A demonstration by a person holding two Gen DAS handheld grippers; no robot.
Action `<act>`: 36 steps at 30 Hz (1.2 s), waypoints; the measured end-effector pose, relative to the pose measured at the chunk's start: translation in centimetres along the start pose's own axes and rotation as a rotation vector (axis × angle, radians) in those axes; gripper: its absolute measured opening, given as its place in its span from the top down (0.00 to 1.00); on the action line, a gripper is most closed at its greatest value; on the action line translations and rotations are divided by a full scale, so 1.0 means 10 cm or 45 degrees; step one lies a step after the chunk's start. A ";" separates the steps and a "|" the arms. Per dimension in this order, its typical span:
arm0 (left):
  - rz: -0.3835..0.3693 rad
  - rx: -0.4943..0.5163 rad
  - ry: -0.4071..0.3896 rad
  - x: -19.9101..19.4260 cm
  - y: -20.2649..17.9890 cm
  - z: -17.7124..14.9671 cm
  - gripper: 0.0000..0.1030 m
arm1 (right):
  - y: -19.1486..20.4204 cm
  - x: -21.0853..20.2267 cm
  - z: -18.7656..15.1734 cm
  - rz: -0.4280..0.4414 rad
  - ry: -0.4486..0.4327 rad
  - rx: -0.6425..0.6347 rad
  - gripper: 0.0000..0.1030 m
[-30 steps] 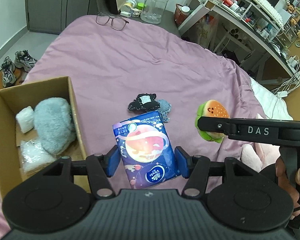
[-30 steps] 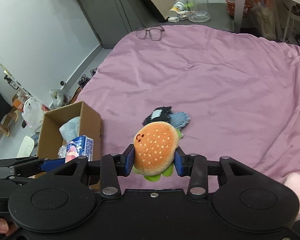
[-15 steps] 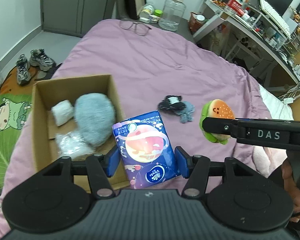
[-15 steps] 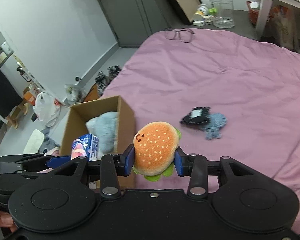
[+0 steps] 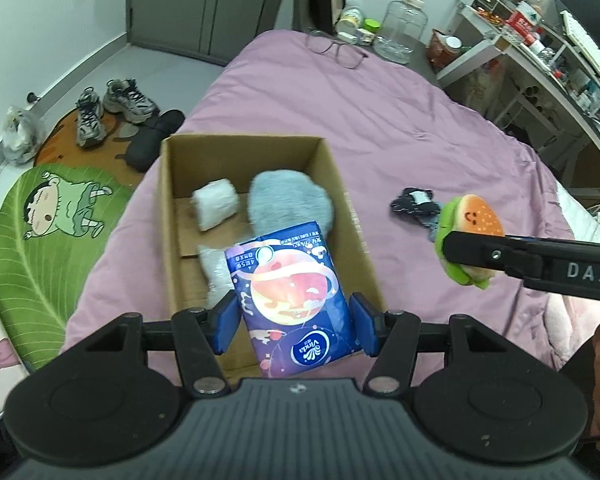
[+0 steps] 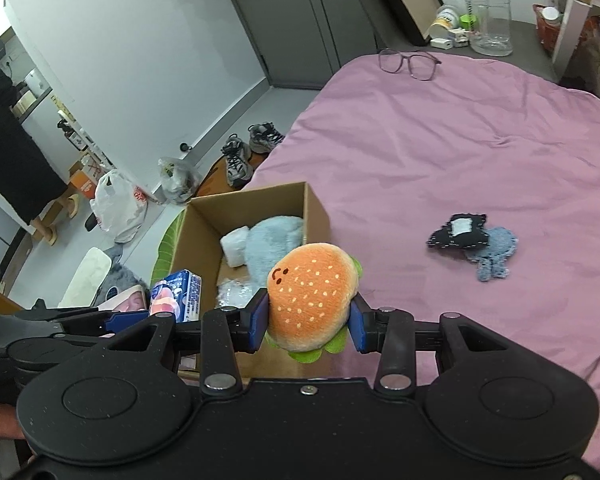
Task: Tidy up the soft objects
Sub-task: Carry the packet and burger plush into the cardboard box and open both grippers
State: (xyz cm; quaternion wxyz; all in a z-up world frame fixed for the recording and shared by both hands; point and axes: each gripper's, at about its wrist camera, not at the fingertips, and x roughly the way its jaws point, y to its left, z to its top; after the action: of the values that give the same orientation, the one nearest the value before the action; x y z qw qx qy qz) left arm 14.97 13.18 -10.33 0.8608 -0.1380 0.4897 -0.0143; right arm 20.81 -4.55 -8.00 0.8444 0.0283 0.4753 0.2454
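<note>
Left gripper [image 5: 293, 317] is closed on a dark blue plastic tissue pack printed with an orange planet [image 5: 291, 291], its blue pads pressing the pack's two long sides. The pack hangs above the near right part of an open brown cardboard box [image 5: 168, 216], which sits by the left edge of a bed covered in a mauve-pink sheet [image 5: 420, 128]. Inside the box lie a fluffy grey-blue plush lump [image 5: 290, 202] against the right wall, a small white rolled cloth [image 5: 215, 208] beside it toward the left wall, and a clear crinkled plastic bag [image 5: 214, 270] nearer the camera, partly hidden behind the pack.

Right gripper [image 6: 309, 322] clamps a small plush hamburger with an orange bun, a stitched face and green lettuce trim [image 6: 312, 298] between its blue pads. In the right wrist view the hamburger is held in front of the box's near right corner; from the left wrist view it hangs over the sheet to the right of the box, apart from it.

Out on the middle of the bed, well apart from the box, a black fabric patch with a white label [image 6: 458, 232] lies overlapping a blue denim fabric piece [image 6: 496, 254]. Thin-framed purple eyeglasses [image 6: 410, 62] rest near the bed's far edge.
</note>
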 end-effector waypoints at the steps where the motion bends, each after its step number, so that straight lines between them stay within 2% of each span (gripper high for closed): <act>1: 0.006 -0.006 0.002 0.01 0.03 0.00 0.44 | 0.02 0.02 0.00 0.001 0.003 -0.002 0.61; 15: 0.035 -0.081 0.053 0.14 0.32 0.01 0.43 | 0.34 0.27 0.00 0.057 0.053 -0.044 0.61; 24: 0.080 -0.080 0.067 0.09 0.32 0.01 0.37 | 0.36 0.34 -0.01 0.097 0.084 -0.005 0.59; 28: 0.091 -0.081 0.078 0.04 0.33 0.00 0.37 | 0.36 0.33 -0.01 0.122 0.088 0.010 0.50; 32: 0.119 -0.072 0.072 -0.03 0.30 0.00 0.36 | 0.32 0.26 0.00 0.125 0.075 0.018 0.47; 36: 0.120 -0.079 0.075 -0.07 0.26 0.01 0.30 | 0.25 0.17 0.00 0.094 0.067 0.014 0.40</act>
State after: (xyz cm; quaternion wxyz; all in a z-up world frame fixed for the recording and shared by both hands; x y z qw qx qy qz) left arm 14.44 15.80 -10.31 0.8410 -0.1410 0.5210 0.0374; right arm 20.58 -1.60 -8.69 0.8218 0.0439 0.4975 0.2743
